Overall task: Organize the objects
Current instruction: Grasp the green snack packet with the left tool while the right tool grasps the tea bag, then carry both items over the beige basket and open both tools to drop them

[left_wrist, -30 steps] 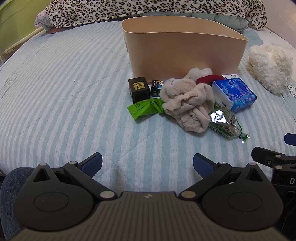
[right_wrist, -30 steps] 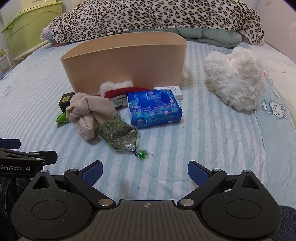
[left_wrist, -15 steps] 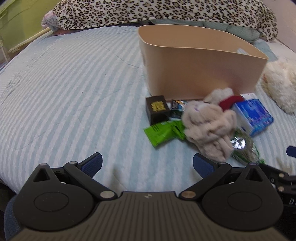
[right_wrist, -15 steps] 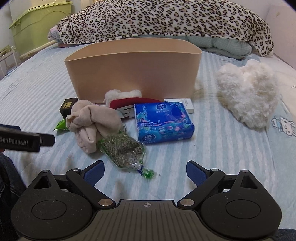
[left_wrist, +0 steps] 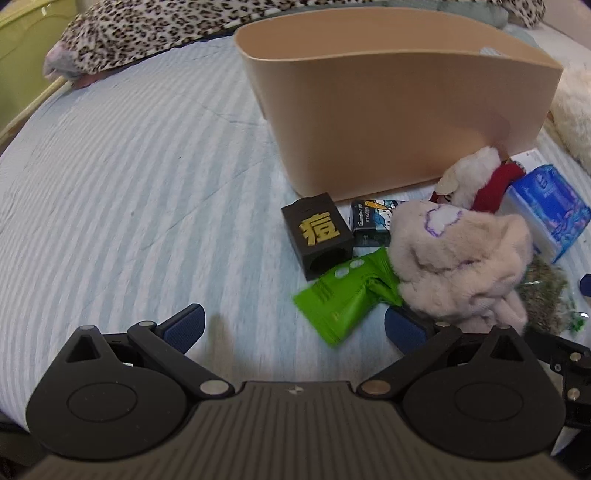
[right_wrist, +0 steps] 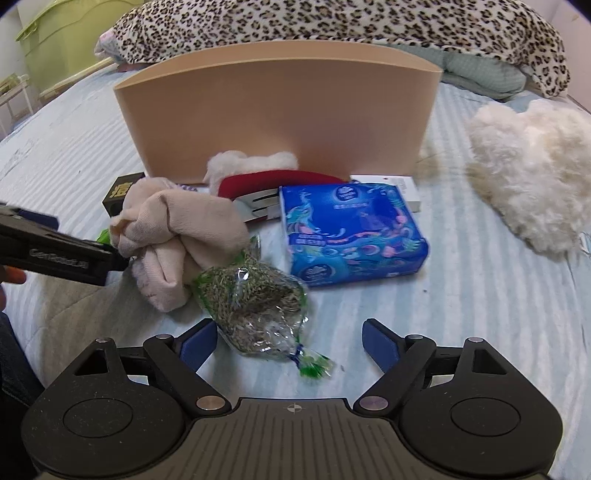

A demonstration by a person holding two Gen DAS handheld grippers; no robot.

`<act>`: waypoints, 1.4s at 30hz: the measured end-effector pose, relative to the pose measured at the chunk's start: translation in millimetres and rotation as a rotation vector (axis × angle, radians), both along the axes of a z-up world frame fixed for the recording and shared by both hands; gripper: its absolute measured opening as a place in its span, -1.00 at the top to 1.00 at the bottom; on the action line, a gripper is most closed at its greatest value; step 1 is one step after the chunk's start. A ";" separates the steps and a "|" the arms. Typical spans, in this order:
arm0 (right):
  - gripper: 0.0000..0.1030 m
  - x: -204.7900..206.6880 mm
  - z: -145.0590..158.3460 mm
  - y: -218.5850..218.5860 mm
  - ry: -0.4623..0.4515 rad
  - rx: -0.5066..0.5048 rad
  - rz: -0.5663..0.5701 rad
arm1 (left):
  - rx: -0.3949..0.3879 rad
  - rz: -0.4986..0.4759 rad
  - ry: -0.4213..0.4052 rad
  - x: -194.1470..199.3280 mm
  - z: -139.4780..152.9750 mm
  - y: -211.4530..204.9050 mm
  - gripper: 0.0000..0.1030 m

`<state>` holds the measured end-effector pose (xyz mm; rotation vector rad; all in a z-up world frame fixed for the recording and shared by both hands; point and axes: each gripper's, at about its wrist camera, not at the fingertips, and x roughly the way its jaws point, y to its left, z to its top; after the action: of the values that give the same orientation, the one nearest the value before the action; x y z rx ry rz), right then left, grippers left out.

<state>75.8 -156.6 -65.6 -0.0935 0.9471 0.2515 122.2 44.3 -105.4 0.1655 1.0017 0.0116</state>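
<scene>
clutter: beige plush cloth point(left_wrist: 461, 266) bunched mid-pile, lying over the green packet point(left_wrist: 343, 299) and touching the dried-herb bag point(right_wrist: 255, 299); black box with gold character point(left_wrist: 317, 236) and small battery pack point(left_wrist: 369, 221) just beside it
behind pile: red-and-white plush point(right_wrist: 258, 173) and blue tissue pack point(right_wrist: 351, 232), white flat box point(right_wrist: 391, 184) tucked behind the pack
bin: tan bin point(right_wrist: 277, 110) upright, right behind the pile
off to side: white fluffy thing point(right_wrist: 532, 173), well apart from the pile
surface: my bed, blue-white striped sheet point(left_wrist: 129, 184)
room: leopard-print blanket point(right_wrist: 332, 22) at the far end, green container point(right_wrist: 62, 40) off the bed
left gripper point(left_wrist: 293, 321): spread wide, holding nothing, green packet's near end between the fingers
right gripper point(right_wrist: 290, 339): spread wide, holding nothing, herb bag's tied end between the fingers
</scene>
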 end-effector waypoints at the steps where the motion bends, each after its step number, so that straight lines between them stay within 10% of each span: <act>1: -0.61 1.6 -1.2 2.5 0.001 -0.006 0.006 | -0.006 -0.004 0.003 3.6 -2.6 0.4 -1.00; 9: -0.30 13.6 -5.3 10.7 0.001 -0.003 0.027 | -0.129 -0.025 -0.031 13.4 -12.9 10.0 -0.81; 14: 0.15 8.4 -4.0 12.0 -0.009 0.006 0.047 | -0.158 -0.110 -0.073 4.9 -7.1 4.8 -0.05; 22: 0.30 2.9 -0.3 -2.2 0.000 0.052 0.021 | -0.200 -0.142 -0.087 -7.6 -3.6 9.4 0.93; 42: 0.56 5.7 49.3 -33.1 -0.115 0.168 -0.042 | -0.175 -0.063 -0.237 -40.5 55.2 16.8 0.94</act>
<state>81.5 -189.7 -16.4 0.0656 0.8098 0.2828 81.7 61.1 -50.2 0.0345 0.7562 -0.1114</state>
